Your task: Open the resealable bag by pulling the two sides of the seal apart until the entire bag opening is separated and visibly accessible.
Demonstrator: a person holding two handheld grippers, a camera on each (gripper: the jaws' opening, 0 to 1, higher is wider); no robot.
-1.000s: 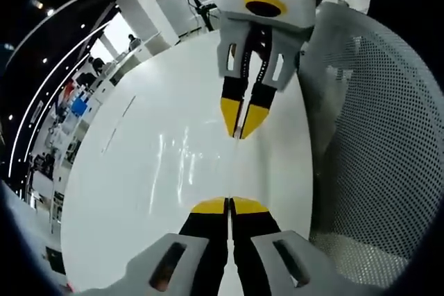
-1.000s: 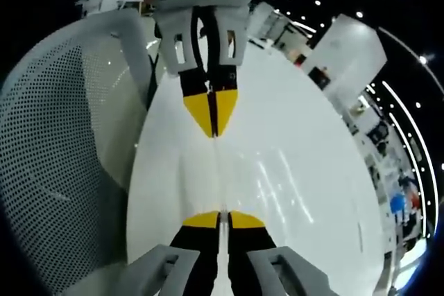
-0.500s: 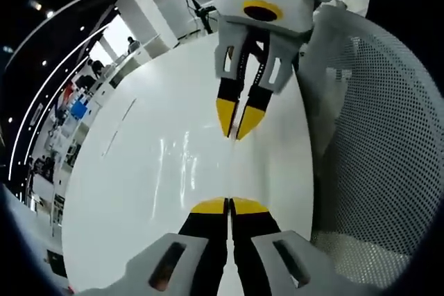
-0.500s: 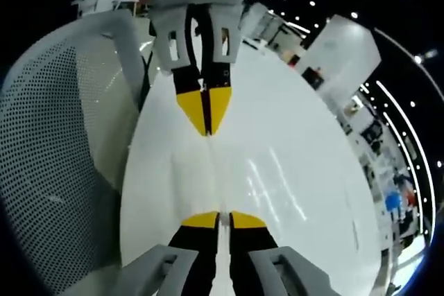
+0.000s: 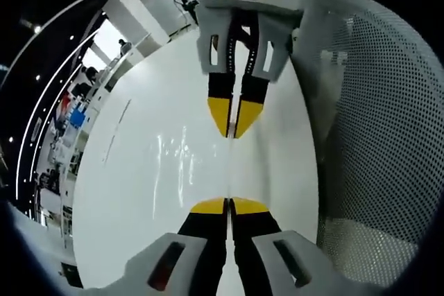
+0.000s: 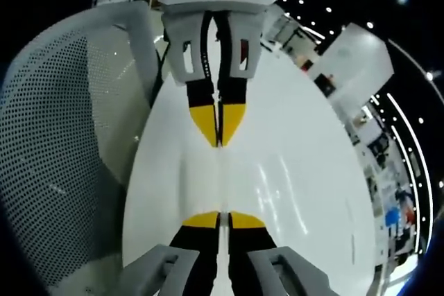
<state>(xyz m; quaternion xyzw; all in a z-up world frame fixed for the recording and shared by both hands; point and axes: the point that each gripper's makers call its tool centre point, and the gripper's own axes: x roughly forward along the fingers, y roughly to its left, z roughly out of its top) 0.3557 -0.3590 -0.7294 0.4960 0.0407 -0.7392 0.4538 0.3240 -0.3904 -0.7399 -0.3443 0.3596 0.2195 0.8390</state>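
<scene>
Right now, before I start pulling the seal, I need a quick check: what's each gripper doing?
Left gripper: shut on the bag, pinching its edge.
Right gripper: shut on the same bag, facing the left one.

Both grippers same build: left gripper (image 5: 229,204) and right gripper (image 6: 219,218) have black jaws with yellow tips, grey slotted mounts, and a white housing with a yellow-ringed black oval.

Left gripper (image 5: 229,205) and right gripper (image 5: 234,134), both clamped on clear bag (image 5: 231,171); white table (image 5: 139,171) beneath
</scene>
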